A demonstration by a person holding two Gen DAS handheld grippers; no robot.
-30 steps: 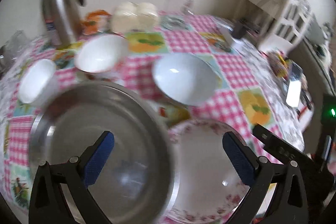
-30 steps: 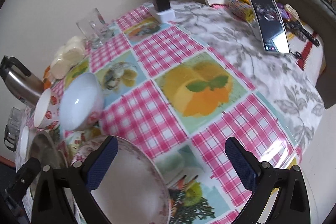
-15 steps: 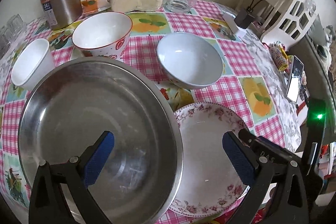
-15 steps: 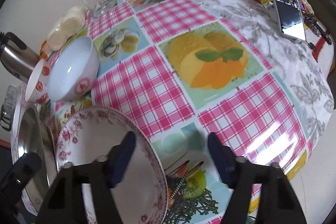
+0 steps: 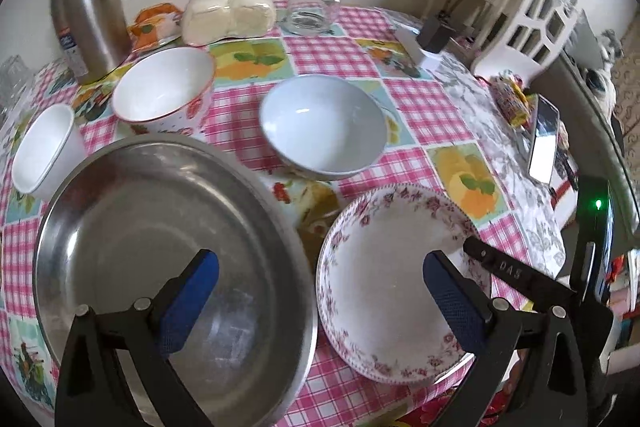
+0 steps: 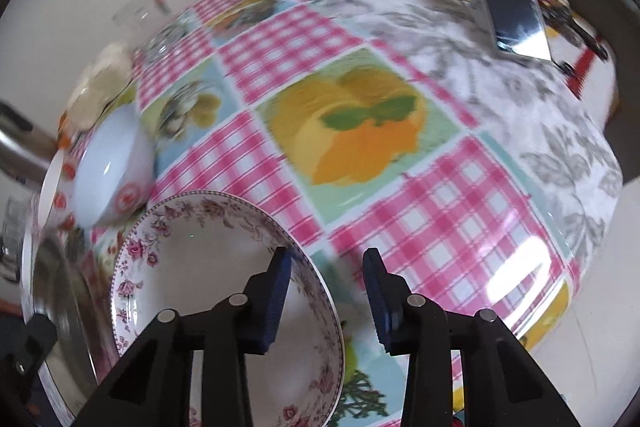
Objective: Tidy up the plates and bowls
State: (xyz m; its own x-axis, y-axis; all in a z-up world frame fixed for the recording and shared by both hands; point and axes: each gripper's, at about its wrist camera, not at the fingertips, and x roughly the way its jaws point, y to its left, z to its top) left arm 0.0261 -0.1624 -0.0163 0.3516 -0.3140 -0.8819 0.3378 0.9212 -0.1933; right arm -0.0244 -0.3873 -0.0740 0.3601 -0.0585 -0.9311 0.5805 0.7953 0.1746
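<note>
Step in hand: taking hold of the floral plate [image 6: 224,291] by its rim, judged the first move toward stacking it with the other dishes.
Right gripper [image 6: 326,295]: pointed steeply down over the plate's near-right rim. Jaws had just been closing and stood part-way in. The rim ran between them, one pad over the plate's inside, the other outside it. Neither pad was seen pressing on the rim, so no grip yet.
Left gripper [image 5: 320,301]: jaws wide apart, nothing between the pads. It hung above the gap between the steel pan [image 5: 172,267] and the plate, touching neither.
Plate: flat on the tablecloth [image 6: 420,219] at the near edge, just beside the pan and in front of the blue bowl [image 5: 322,125].
Other dishes: a red-trimmed bowl [image 5: 162,87] and a white cup [image 5: 44,147] stood behind the pan, apart from each other.
Bystanders: flask [image 5: 86,15], glass [image 5: 314,1], phone [image 5: 544,137], all well clear of the work.
Advice for the grip: the inner pad should seat below the lip before the jaws finish closing; a pinch on the sloped edge alone would likely slip.
Advice for the lift: raise the gripped side first, gently, since a plate held at one edge will sag and swing.
Risk: the plate lay near the table's edge; a fumbled grip could push it off.
Left gripper's use: judged best kept free to steady the pan or the plate's far rim.
</note>
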